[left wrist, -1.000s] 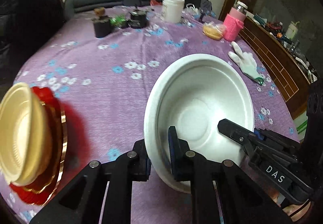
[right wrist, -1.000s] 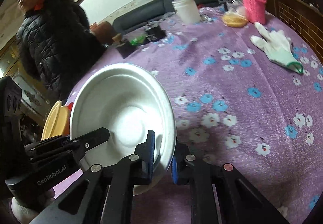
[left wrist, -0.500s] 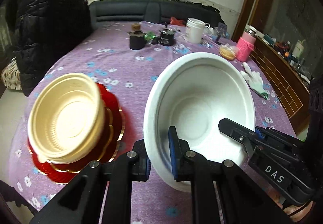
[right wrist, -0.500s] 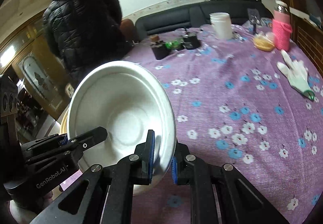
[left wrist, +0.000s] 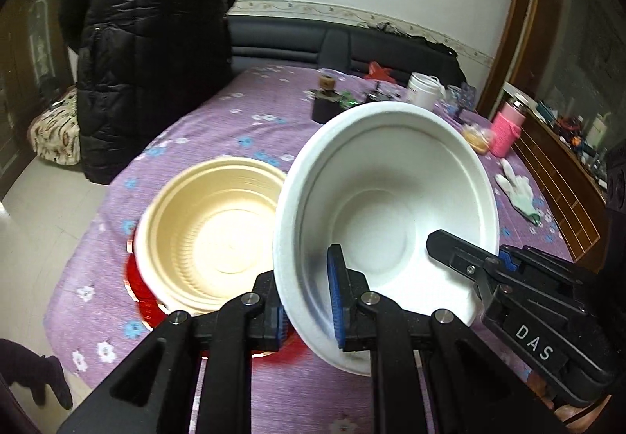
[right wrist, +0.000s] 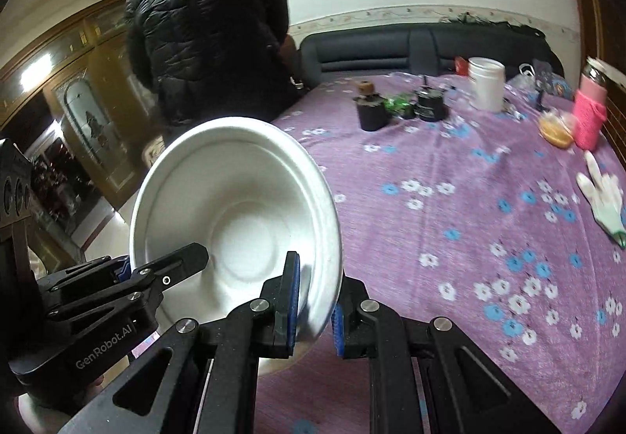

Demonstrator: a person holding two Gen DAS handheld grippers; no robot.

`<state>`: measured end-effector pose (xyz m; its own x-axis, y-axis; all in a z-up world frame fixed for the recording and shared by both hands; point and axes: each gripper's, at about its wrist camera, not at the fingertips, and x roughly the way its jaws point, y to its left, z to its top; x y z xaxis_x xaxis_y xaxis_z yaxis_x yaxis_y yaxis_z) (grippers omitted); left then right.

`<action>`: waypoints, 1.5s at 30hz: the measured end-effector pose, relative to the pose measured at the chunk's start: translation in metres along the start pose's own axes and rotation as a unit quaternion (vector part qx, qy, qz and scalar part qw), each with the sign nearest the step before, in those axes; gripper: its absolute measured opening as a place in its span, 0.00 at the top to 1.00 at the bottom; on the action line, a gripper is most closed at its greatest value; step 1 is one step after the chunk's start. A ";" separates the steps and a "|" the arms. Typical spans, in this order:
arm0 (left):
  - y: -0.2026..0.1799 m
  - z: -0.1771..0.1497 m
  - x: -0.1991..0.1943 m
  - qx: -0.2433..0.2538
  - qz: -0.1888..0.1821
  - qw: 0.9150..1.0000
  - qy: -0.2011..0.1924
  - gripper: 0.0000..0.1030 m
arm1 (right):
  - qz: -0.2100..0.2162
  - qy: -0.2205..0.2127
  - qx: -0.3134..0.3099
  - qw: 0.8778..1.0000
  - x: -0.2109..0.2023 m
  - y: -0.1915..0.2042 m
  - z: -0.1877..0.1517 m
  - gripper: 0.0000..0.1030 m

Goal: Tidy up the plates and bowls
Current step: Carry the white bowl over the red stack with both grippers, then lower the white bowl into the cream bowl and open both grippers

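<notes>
Left wrist view: counter (left wrist: 242, 144), round, under a purple floral cloth, with a black sofa (left wrist: 352, 47) behind it.
Person in a black puffer jacket (left wrist: 152, 43), standing at the counter's far left edge.
White bowl (left wrist: 387, 223), tilted on its side and held off the counter, opening toward the camera; its rim is gripped at two points.
Cream bowl (left wrist: 211, 230), upright on a stack of red plates (left wrist: 137, 285) at the counter's near left, just beside the white bowl.
Left gripper (left wrist: 309, 301): fingers nearly closed, clamped on the white bowl's lower left rim, one inside and one outside.
Right gripper (right wrist: 315, 301): fingers nearly closed, clamped on the white bowl's (right wrist: 234, 234) lower right rim in the same way.
White jar (right wrist: 486, 84), pink sleeved bottle (right wrist: 590, 109), glove (right wrist: 604, 195), dark pots (right wrist: 369, 109): toward the far and right edges, well apart from the bowls.
</notes>
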<state>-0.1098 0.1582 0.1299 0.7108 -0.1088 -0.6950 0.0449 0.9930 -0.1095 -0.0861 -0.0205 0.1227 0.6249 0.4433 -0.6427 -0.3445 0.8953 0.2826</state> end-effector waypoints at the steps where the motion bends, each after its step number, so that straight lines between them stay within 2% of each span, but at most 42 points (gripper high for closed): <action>1: 0.004 0.002 0.000 -0.003 0.004 1.000 -0.002 0.83 | 0.001 0.000 -0.003 1.000 0.002 0.004 0.002 0.85; 6: 0.034 0.019 0.005 -0.017 0.033 0.999 -0.006 0.79 | 0.009 0.007 -0.032 0.999 0.021 0.037 0.021 0.85; 14: 0.078 0.025 0.036 -0.044 0.067 0.996 0.024 0.75 | 0.018 0.052 -0.045 0.997 0.076 0.070 0.034 0.84; 24: 0.098 0.016 0.058 -0.063 0.074 0.994 0.047 0.72 | 0.009 0.077 -0.055 0.995 0.111 0.081 0.028 0.84; 29: 0.100 0.015 0.047 -0.073 0.055 0.995 0.039 0.60 | -0.010 0.055 -0.078 0.995 0.110 0.089 0.025 0.83; 30: 0.100 0.015 0.045 -0.074 0.059 0.995 0.036 0.58 | -0.015 0.049 -0.088 0.995 0.110 0.091 0.024 0.81; 32: 0.101 0.013 0.040 -0.074 0.078 0.994 0.029 0.47 | -0.025 0.042 -0.103 0.993 0.111 0.095 0.021 0.78; 33: 0.104 0.012 0.036 -0.080 0.076 0.994 0.024 0.46 | -0.034 0.035 -0.110 0.993 0.111 0.097 0.020 0.77; 36: 0.113 0.008 0.026 -0.101 0.071 0.992 0.014 0.40 | -0.042 0.016 -0.121 0.992 0.109 0.098 0.019 0.59; 38: 0.120 0.006 0.019 -0.115 0.069 0.991 0.004 0.32 | -0.043 0.005 -0.123 0.991 0.108 0.098 0.020 0.45; 45: 0.122 -0.003 0.001 -0.126 0.066 0.990 -0.023 0.26 | -0.049 -0.041 -0.109 0.992 0.083 0.094 0.022 0.31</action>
<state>-0.1055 0.2795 0.1135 0.7308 0.0296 -0.6819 -0.2226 0.9548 -0.1971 -0.0514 0.1018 0.1121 0.7140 0.3652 -0.5973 -0.4170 0.9072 0.0561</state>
